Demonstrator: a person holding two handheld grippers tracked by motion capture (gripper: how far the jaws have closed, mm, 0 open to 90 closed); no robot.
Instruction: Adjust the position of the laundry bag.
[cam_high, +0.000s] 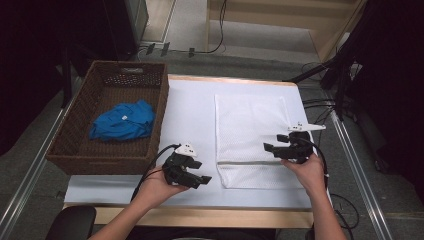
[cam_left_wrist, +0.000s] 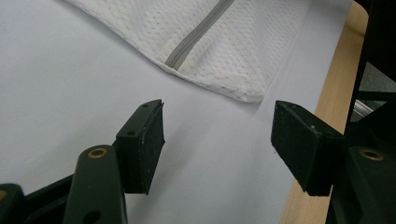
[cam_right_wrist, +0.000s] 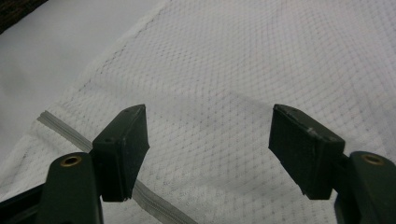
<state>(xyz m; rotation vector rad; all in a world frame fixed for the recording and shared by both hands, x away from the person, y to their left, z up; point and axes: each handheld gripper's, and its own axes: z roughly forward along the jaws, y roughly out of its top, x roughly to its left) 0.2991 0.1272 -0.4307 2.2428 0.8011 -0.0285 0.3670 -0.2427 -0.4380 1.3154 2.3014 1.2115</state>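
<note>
Overhead light falls evenly on the white table cover (cam_high: 190, 115), the brightest area in the high view, while the upper left and upper right corners sink into near black. The picture is soft and low in detail throughout. In the left gripper view, faint shadows lie under the mesh bag (cam_left_wrist: 205, 42) and the near jaws blur at the bottom edge. In the right gripper view, the mesh weave is sharp mid-frame and softens toward the top.

Mesh bag (cam_high: 252, 135) on table (cam_high: 190, 115), right of basket (cam_high: 112, 150)
</note>
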